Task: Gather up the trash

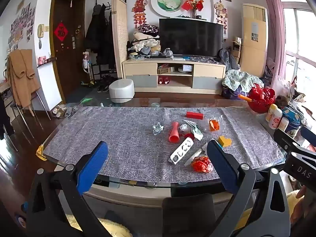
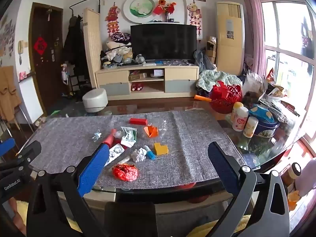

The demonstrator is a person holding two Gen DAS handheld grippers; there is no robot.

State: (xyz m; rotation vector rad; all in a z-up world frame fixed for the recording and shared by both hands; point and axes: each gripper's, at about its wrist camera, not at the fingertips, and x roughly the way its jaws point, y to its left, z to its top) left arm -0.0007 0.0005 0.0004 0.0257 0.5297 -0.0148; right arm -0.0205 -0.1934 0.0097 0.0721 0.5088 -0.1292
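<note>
Hovering short of the bench (image 1: 138,169) edge, both grippers are spread wide and hold nothing; the step in hand is judged to be the approach, with no piece of trash yet taken. The left gripper (image 1: 158,164) has its blue pads (image 1: 92,165) framing the near half of the grey mat (image 1: 118,138). The right gripper (image 2: 160,164) is held level with it, its pads likewise apart.

The trash lies in a loose cluster ahead of both grippers, on the mat. Nearest the right gripper, just ahead and between its fingers, lies a crumpled red wrapper (image 2: 124,172); in the left view the same wrapper (image 1: 202,164) sits just inside the right finger. Beyond it lie a white paper ball (image 2: 139,154), a white blister pack (image 1: 181,150), and a green-and-white packet (image 2: 128,136). Farther ahead and to the left lies a small foil scrap (image 1: 158,128); farther ahead to the right lies clear film (image 2: 164,126) around an orange box (image 2: 151,131).

Mixed among the trash are things judged not to be trash: a red block (image 1: 194,115), a yellow block (image 2: 160,148), a blue piece (image 2: 151,155) and a red tube (image 1: 174,132).

No bin or bag for the trash can be identified with certainty in either view.

The next move probably calls for lowering one gripper over the red wrapper, the closest and most isolated piece, with the fingers straddling it before they close. The wrapper is light and crumpled, so it will likely compress and needs a full closing. A white stick (image 2: 123,160) touches its far side and could be caught with it.
</note>
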